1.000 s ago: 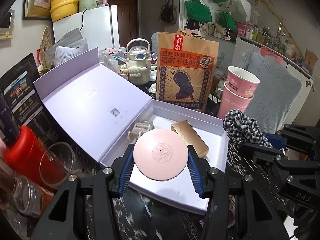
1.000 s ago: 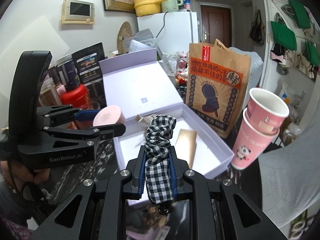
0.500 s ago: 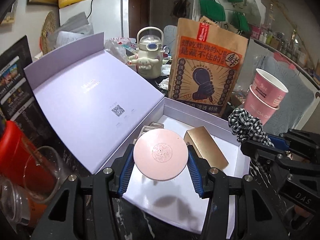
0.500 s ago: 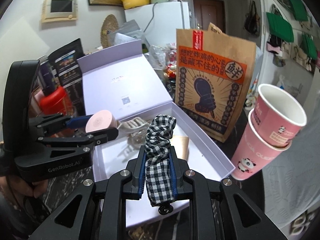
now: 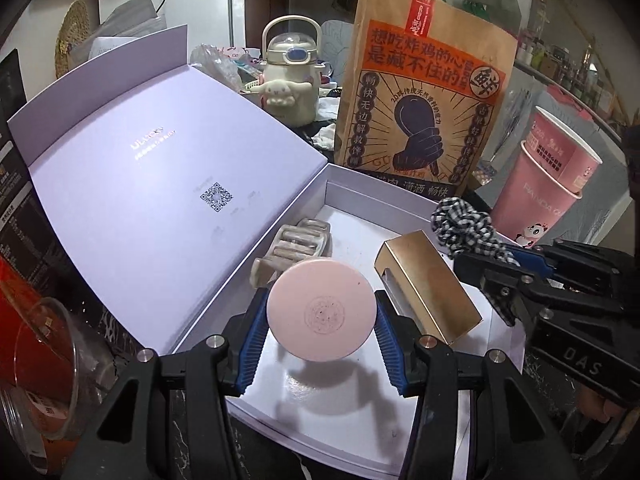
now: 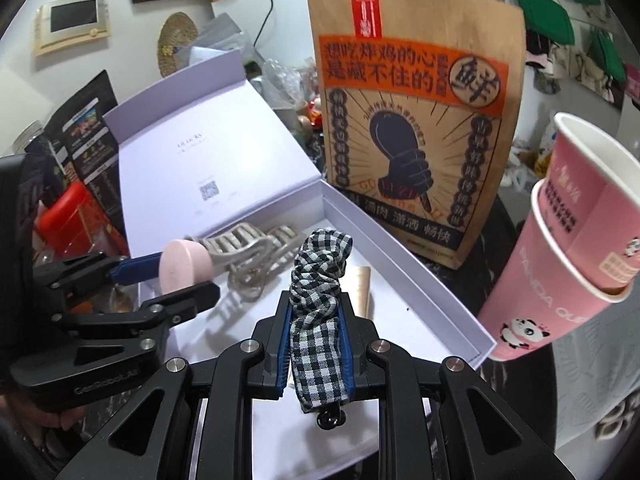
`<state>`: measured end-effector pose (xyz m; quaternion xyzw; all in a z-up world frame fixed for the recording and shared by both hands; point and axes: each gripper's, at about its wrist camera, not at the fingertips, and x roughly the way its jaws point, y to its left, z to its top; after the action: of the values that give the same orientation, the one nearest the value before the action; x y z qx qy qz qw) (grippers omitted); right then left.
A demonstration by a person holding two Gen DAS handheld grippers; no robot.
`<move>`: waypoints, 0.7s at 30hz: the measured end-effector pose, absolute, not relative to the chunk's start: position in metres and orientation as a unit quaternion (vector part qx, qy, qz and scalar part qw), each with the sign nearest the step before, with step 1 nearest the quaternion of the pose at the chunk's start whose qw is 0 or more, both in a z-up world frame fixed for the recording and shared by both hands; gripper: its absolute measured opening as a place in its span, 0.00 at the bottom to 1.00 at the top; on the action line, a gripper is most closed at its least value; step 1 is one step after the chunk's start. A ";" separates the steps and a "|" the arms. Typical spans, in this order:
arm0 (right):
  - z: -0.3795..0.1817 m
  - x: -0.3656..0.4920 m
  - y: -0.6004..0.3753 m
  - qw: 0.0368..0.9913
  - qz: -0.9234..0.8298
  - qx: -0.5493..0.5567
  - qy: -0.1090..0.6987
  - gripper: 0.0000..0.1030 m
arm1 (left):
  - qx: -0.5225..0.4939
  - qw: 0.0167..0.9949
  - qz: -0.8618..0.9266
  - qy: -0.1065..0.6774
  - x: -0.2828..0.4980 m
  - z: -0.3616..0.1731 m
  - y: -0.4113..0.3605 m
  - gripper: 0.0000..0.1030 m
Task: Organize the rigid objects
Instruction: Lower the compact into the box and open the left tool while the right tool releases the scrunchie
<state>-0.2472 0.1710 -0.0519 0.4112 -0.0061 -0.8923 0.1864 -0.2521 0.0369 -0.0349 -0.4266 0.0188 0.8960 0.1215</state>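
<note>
Your pink round compact (image 5: pixel 321 310) hangs over the near end of the open lavender box (image 5: pixel 362 186), pinched across its width between the blue pads of your left gripper (image 5: pixel 320 334). It casts a shadow on the white floor below, so it looks clear of the bottom. Just beyond it in the box lie a beige hair claw clip (image 5: pixel 294 246) and, to its right, a gold rectangular case (image 5: pixel 428 286).

Your right gripper (image 6: pixel 316 344) has its jaws pressed tight on a black-and-white checked fabric hair tie (image 6: pixel 318 292), held above the middle of the box, close beside the left one.

You appear to be at the placing step: both items are carried in and neither is set down yet. The next move calls for lowering the compact onto the bare patch of floor nearest you, short of the clip and clear of the gold case, then spreading the jaws. Keep the two grippers from crowding each other as you go down.
</note>
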 end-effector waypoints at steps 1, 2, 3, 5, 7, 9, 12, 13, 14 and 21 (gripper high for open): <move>-0.054 -0.249 0.170 0.185 -0.891 0.414 -0.005 0.19 | -0.427 0.125 0.895 0.019 -0.252 -0.034 0.037 0.49; -0.056 -0.250 0.170 0.184 -0.891 0.415 -0.003 0.19 | -0.428 0.129 0.894 0.020 -0.251 -0.035 0.038 0.49; -0.057 -0.250 0.170 0.184 -0.891 0.415 0.000 0.19 | -0.430 0.132 0.893 0.021 -0.251 -0.036 0.039 0.49; -0.061 -0.251 0.169 0.182 -0.890 0.418 -0.001 0.19 | -0.435 0.137 0.890 0.019 -0.252 -0.040 0.040 0.49; -0.064 -0.252 0.169 0.178 -0.890 0.420 0.000 0.20 | -0.449 0.140 0.882 0.013 -0.256 -0.047 0.041 0.49; -0.067 -0.253 0.170 0.171 -0.889 0.426 0.003 0.20 | -0.456 0.140 0.879 0.014 -0.261 -0.051 0.043 0.49; -0.072 -0.253 0.172 0.169 -0.886 0.432 0.005 0.20 | -0.467 0.139 0.873 0.016 -0.263 -0.060 0.044 0.49; -0.073 -0.254 0.172 0.169 -0.885 0.433 0.008 0.20 | -0.471 0.138 0.871 0.016 -0.264 -0.063 0.044 0.49; -0.074 -0.254 0.172 0.168 -0.885 0.434 0.010 0.20 | -0.475 0.136 0.869 0.018 -0.265 -0.066 0.044 0.49; -0.079 -0.260 0.171 0.168 -0.885 0.435 0.008 0.20 | -0.495 0.124 0.860 0.017 -0.273 -0.083 0.041 0.49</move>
<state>-0.2604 0.1705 -0.0795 0.4351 0.0081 -0.8845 0.1679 -0.2728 0.0412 -0.0834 -0.4950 0.0171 0.8599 0.1239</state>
